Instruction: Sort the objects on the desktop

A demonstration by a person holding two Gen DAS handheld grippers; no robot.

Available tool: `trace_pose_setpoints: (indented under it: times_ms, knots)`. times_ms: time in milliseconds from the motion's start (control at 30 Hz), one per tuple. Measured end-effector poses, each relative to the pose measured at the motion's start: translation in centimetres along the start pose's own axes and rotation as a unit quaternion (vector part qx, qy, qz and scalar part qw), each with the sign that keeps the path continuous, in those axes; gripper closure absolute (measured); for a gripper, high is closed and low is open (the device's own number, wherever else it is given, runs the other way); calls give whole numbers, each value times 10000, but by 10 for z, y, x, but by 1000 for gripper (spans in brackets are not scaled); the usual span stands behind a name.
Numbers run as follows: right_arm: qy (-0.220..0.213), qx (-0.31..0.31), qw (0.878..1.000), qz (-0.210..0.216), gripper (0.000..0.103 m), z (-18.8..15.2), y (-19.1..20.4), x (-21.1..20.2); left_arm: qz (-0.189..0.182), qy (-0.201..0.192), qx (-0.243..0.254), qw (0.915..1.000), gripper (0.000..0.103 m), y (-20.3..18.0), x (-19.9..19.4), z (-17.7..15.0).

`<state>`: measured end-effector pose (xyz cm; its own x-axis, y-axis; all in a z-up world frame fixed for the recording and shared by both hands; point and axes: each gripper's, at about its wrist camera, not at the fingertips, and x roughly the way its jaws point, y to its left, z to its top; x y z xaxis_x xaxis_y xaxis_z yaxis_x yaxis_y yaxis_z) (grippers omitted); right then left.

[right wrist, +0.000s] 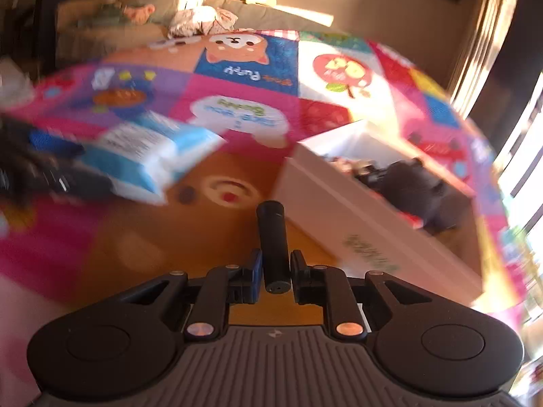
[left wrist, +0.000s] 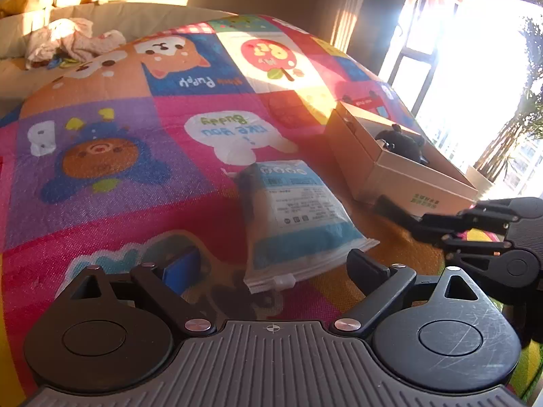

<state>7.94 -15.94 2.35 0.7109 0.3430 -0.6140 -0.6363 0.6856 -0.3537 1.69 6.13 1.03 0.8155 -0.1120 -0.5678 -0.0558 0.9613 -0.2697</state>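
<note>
Spread wide at the bottom of the left wrist view: the left gripper (left wrist: 275,264), nothing between its fingers (left wrist: 364,268). Lying just ahead of it, centre of the frame, a blue-and-white zip pouch (left wrist: 295,217), flat on the cartoon-print mat (left wrist: 112,176), its zipper end nearest the camera. To the right of the pouch, close beside it, an open cardboard box (left wrist: 390,169) holding a dark plush toy (left wrist: 404,142). At the right edge of that view, coming in sideways just below the box's near corner, the right gripper (left wrist: 404,217).

Pinched between the fingers of the right gripper (right wrist: 275,271) at bottom centre of the right wrist view: a black cylinder (right wrist: 272,237), pointing away from the camera, over an orange patch of the mat (right wrist: 169,237). Possibly a marker or small tube; too blurred to say. Right of centre, the same box (right wrist: 325,200), dark toy (right wrist: 414,186) inside along with small items smeared by motion. At centre left, the pouch (right wrist: 149,156), with the left gripper as a dark blur at the left edge. In the upper left of both views, crumpled cloth (left wrist: 68,40) on a pale sofa (left wrist: 142,17) beyond the mat.
</note>
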Motion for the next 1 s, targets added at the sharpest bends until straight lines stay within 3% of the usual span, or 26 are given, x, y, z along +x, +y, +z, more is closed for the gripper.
trace_pose_setpoints:
  times_ms: [100,167,200,233,267,300,333,367,500,600,633,733,900,1000]
  knots:
    - [-1,-266,9976,-636,83,-8,-8,5,21,7,21,10000,6,-1,0,0]
    - [-42,-173,9928,-1181,80,-11,-14,8,38,15,43,10000,6,-2,0,0]
    - [-27,-2,9920,-1260,78,-11,-19,7,47,19,54,10000,6,-2,0,0]
    - [-13,278,9918,-1249,70,-10,-25,5,55,23,64,10000,5,-2,0,0]
    - [13,619,9912,-1166,54,-10,-32,1,60,26,73,10000,5,-3,0,0]
    - [34,987,9896,-1044,43,-10,-37,-2,62,30,81,9999,5,-3,0,0]
    - [39,1352,9864,-932,25,-11,-42,-5,59,35,85,9999,4,-3,1,0]
    - [39,1744,9812,-822,15,-11,-46,-6,56,38,89,9999,4,-3,1,0]
    - [243,2909,9559,-326,14,-12,-55,8,55,38,94,9999,4,-3,1,0]
    - [490,3415,9384,-187,11,-8,-54,30,47,34,90,9999,4,-3,1,0]
    - [410,3395,9393,-292,11,-6,-50,31,44,34,87,9999,4,-3,1,0]
    - [368,3223,9451,-400,28,0,-45,39,32,35,81,10000,3,-4,1,0]
    - [354,3160,9475,-332,28,-8,-49,25,57,-18,104,9999,3,-6,-2,2]
    - [237,2991,9538,-179,28,-18,-53,-1,-123,20,115,9999,2,-15,1,12]
